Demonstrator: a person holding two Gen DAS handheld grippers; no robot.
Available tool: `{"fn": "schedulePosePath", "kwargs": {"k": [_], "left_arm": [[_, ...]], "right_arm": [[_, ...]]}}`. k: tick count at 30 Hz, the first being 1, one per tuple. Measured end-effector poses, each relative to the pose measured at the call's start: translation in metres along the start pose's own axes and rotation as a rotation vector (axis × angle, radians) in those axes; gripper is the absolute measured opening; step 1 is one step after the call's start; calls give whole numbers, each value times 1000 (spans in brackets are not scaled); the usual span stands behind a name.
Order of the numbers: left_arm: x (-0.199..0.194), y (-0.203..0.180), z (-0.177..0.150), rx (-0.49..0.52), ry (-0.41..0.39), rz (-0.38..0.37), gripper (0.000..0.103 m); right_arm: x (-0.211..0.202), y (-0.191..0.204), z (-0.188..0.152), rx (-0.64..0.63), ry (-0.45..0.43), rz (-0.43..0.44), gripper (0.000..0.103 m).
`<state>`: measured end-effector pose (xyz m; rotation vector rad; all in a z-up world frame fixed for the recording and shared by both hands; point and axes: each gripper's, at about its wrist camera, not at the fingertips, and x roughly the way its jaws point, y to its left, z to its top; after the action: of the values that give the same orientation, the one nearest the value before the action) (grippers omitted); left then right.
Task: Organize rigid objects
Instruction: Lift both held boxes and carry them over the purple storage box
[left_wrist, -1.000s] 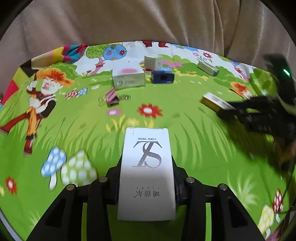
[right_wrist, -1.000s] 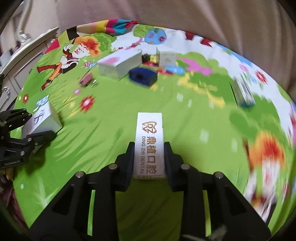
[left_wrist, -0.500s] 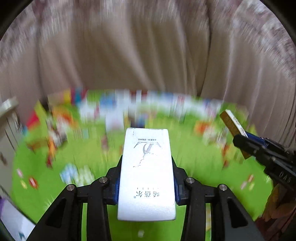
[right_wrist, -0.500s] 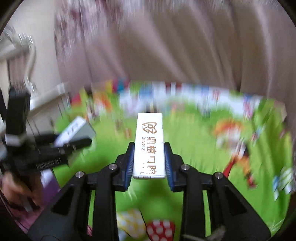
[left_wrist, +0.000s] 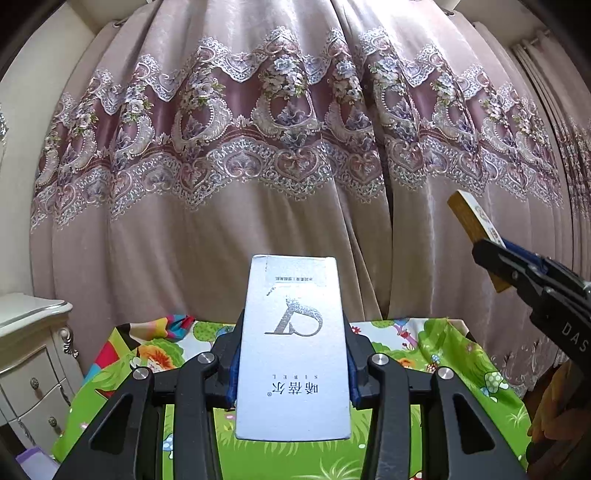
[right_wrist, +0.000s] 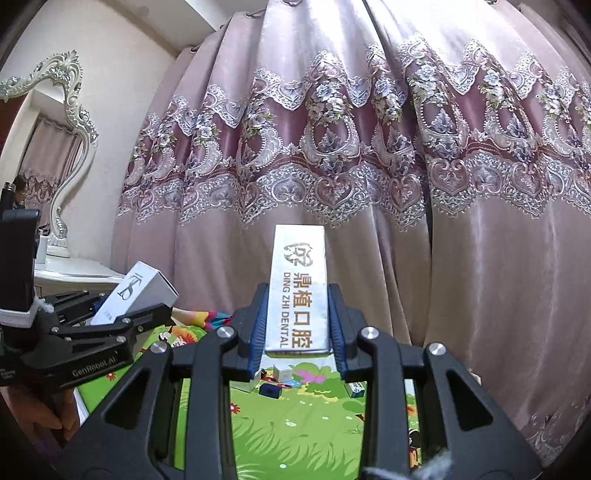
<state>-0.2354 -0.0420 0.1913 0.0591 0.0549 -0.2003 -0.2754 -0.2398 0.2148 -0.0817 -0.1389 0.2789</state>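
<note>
you've lifted both grippers off the cartoon mat (left_wrist: 461, 354) to face the curtain (left_wrist: 295, 147); left gripper (left_wrist: 291, 363) clenched on the white box (left_wrist: 293, 347), right gripper (right_wrist: 297, 325) on the dental box (right_wrist: 298, 291); neither placed yet.

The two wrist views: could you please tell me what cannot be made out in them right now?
- Left wrist view: most of the play mat is hidden behind the left hand-held gripper and its white box.
- Right wrist view: the small boxes on the mat are too small to identify.
- Right wrist view: the narrow dental box hides its own underside.
</note>
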Motion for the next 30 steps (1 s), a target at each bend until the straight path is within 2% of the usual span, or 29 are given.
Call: {"fn": "schedulePosePath", "kwargs": {"k": [8,13,22,30], "left_arm": [[-13,11,-4,-28,18,20,43],[-18,28,-9,-66,77,46,43],[-37,76,-31,-156,197,175,43],[-56,119,-57,-238,263,258,43]], "right_arm": [[1,8,2,8,24,35,35],[5,21,2,10,52,100,35],[16,77,-5,-32,124,297,35],[22,126,-20,-68,197,485,35]]}}
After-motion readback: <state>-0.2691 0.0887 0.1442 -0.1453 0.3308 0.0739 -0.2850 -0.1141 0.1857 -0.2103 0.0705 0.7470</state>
